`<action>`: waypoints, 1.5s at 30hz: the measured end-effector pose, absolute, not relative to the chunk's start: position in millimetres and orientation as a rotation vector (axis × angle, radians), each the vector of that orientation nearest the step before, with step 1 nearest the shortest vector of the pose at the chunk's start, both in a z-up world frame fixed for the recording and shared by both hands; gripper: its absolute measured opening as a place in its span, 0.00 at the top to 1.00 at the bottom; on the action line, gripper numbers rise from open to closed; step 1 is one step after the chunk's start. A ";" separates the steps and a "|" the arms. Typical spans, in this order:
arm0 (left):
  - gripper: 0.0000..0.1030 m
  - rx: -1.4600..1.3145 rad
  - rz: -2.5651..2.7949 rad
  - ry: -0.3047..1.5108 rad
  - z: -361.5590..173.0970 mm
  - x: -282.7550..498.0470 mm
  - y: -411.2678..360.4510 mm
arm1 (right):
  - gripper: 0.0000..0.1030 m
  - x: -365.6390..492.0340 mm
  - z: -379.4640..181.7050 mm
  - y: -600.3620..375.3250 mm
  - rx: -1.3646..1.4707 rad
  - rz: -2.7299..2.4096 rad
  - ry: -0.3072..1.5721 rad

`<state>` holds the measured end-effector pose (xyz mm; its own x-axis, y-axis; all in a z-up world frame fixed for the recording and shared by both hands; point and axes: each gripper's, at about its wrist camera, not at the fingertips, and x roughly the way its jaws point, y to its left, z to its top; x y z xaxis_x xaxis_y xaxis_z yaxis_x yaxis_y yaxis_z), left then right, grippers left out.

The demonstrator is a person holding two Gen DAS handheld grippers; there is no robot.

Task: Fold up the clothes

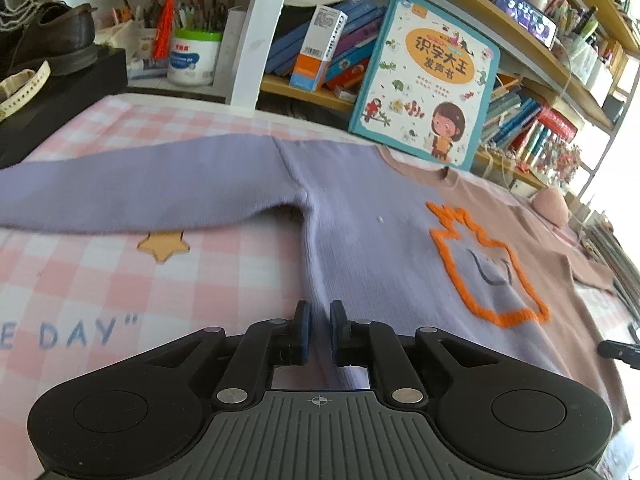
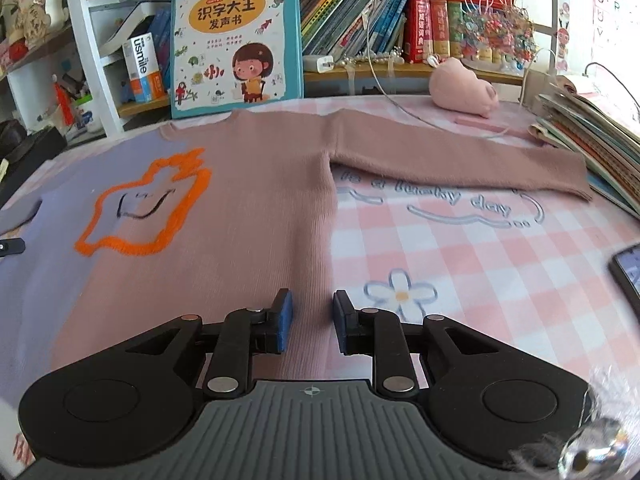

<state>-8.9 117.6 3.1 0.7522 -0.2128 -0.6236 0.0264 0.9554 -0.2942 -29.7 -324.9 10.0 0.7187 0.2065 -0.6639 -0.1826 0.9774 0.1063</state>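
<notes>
A two-tone sweater lies flat on the checked cloth, lilac on its left half [image 1: 360,216] and dusty pink on its right half [image 2: 260,184]. An orange outlined figure [image 2: 148,208] sits on the chest. Both sleeves stretch out sideways, the lilac sleeve [image 1: 140,188] to the left and the pink sleeve [image 2: 460,156] to the right. My left gripper [image 1: 320,332] hovers at the lilac side edge near the hem, jaws a narrow gap apart with fabric showing between them. My right gripper [image 2: 313,320] stands open over the pink side edge, pads clear of the knit.
A picture book [image 2: 236,36] leans on the bookshelf behind the sweater. A pink plush [image 2: 464,86] and a pile of books [image 2: 592,148] lie at the right, a phone [image 2: 628,276] near the right edge. A black box with a shoe [image 1: 52,84] stands left, a wooden star [image 1: 164,246] below the lilac sleeve.
</notes>
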 end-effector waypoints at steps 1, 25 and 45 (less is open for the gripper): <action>0.89 -0.275 -0.134 0.715 3.6 -12.5 116.8 | 0.80 -32.7 10.1 -324.9 0.035 0.213 0.740; 0.81 -0.115 -0.085 0.681 6.0 -27.3 94.3 | 0.71 -48.5 8.2 -315.5 -0.022 0.174 0.696; 0.13 0.072 -0.061 0.503 27.1 -46.8 60.0 | 0.14 -45.3 12.2 -226.6 -0.254 0.439 0.475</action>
